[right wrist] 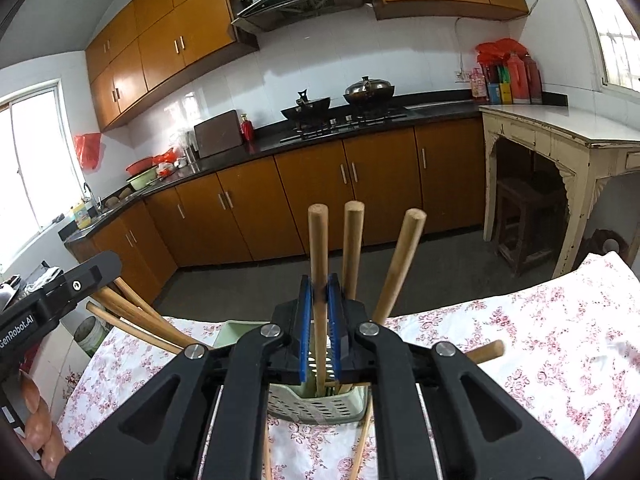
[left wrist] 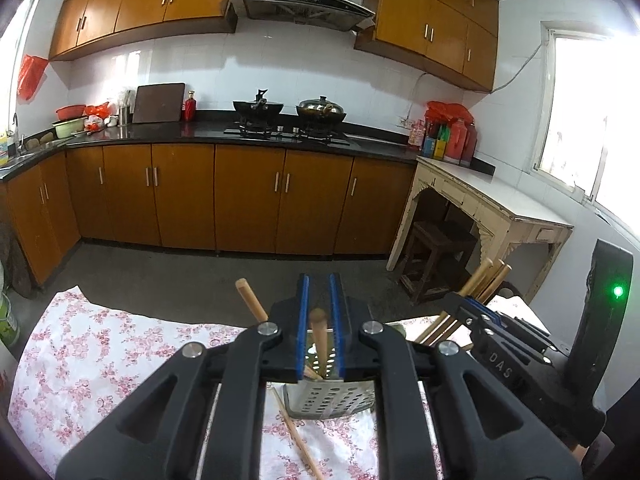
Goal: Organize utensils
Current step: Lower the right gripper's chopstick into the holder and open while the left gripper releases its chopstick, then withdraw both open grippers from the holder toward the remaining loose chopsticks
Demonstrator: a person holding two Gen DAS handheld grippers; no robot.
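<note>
We hold both grippers over a table covered with a flowered cloth, facing a kitchen with brown cabinets and a stove at twelve o'clock.

Our left gripper has its blue-padded fingers set narrow, and a wooden chopstick stands between them, its lower end down in a perforated metal holder below. We cannot tell whether the pads actually press on it. Another stick leans out at ten o'clock from the fingers, and one more lies on the cloth at seven o'clock.

Our right gripper also has its fingers narrow, close on either side of an upright chopstick that reaches down into a pale green perforated basket. Two more sticks rise from the basket at one o'clock, and one pokes out at three o'clock. In the left view the right gripper shows at three o'clock, just beside ours.
</note>
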